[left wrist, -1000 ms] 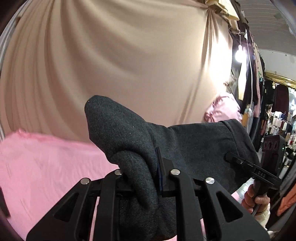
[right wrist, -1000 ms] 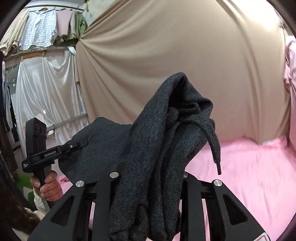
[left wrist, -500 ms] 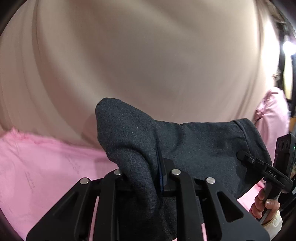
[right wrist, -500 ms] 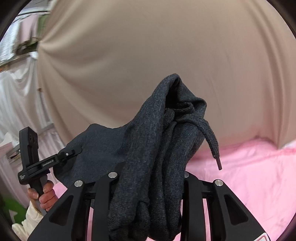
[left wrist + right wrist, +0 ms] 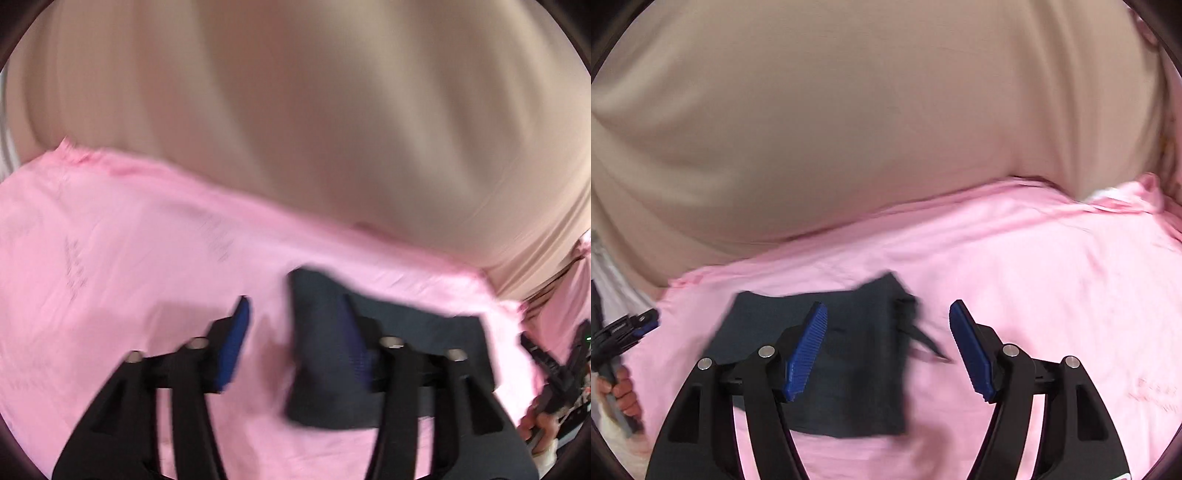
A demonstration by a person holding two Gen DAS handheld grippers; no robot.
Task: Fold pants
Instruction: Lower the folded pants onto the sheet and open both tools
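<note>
Beige curtain [image 5: 871, 110] fills the whole upper half of both wrist views, hanging in soft folds behind a surface draped in pink sheet [image 5: 1052, 266], with faint printed marks on the cloth toward the sides. On that sheet lie the dark grey pants [image 5: 849, 354], bundled into a rough flat rectangle and blurred by motion; in the right wrist view they sit left of centre, one corner peaked at the far edge and a thin drawstring [image 5: 923, 339] trailing off their right side onto the pink. We hold both tools over the cloth. Our right gripper [image 5: 888, 347] stands with its blue ribbed pads spread wide and nothing between them, the left pad over the pants, the right pad over bare sheet. Our left gripper [image 5: 295, 339] is likewise spread apart and holds nothing; its left blue pad hangs over pink sheet, while its right pad overlaps the pants [image 5: 388, 354] in the picture, and we cannot tell whether it touches them. Each view catches the other tool at its edge: the right gripper [image 5: 554, 369] with a hand below it, the left gripper [image 5: 624, 332] gripped by fingers at lower left
</note>
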